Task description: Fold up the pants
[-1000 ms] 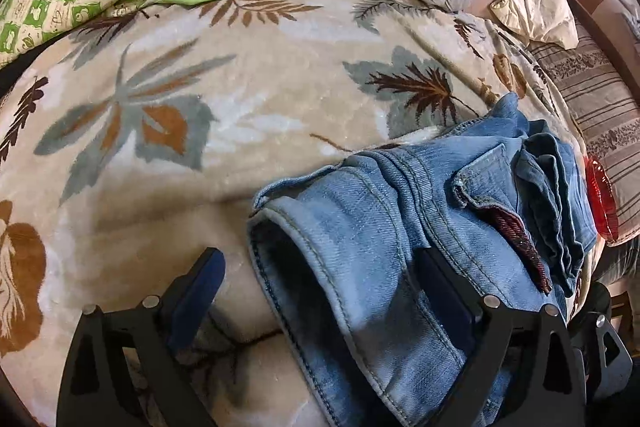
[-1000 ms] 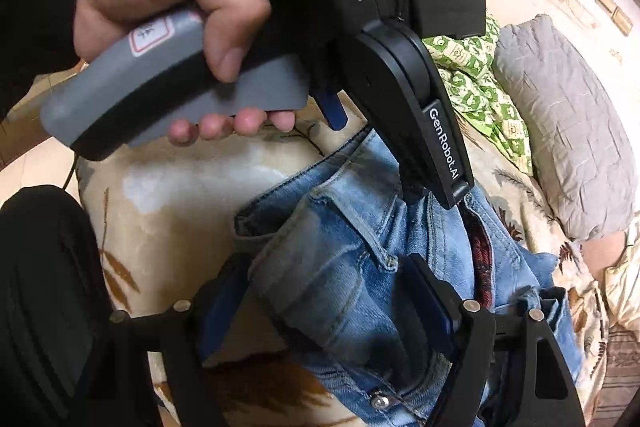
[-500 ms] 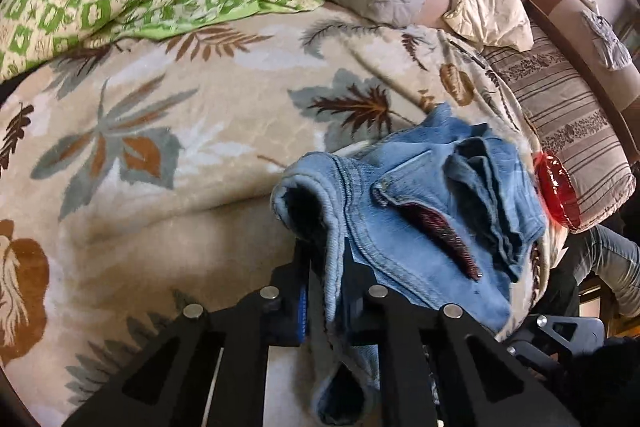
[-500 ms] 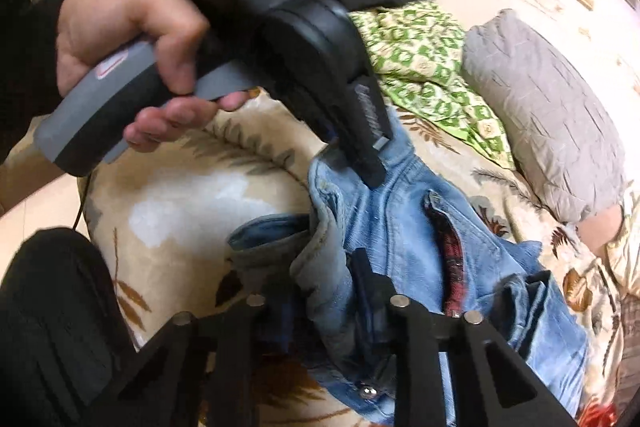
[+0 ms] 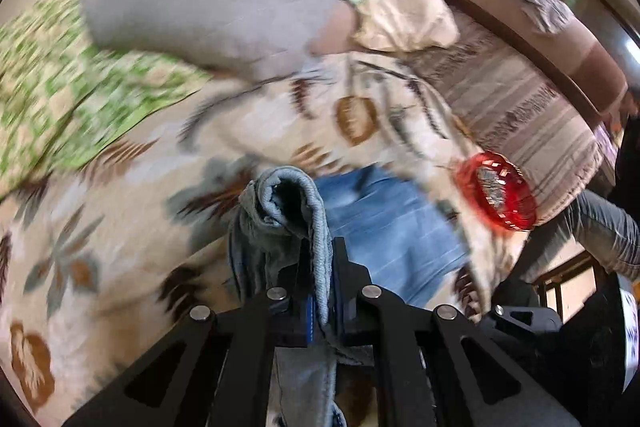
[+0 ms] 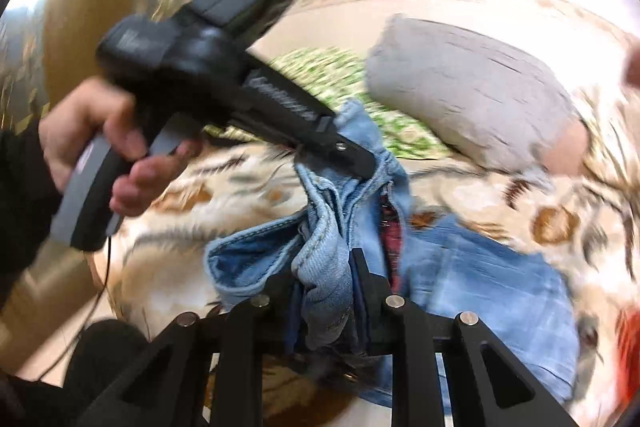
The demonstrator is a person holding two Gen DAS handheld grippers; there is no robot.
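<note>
With your left gripper (image 5: 320,267) and right gripper (image 6: 324,291) each pinching the jeans' (image 6: 460,267) waistband above the leaf-print blanket (image 5: 132,203), thin denim bites could slip out

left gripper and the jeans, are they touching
Touching. In the left wrist view the left gripper is shut on a fold of the jeans, with denim pinched between its fingers.
</note>
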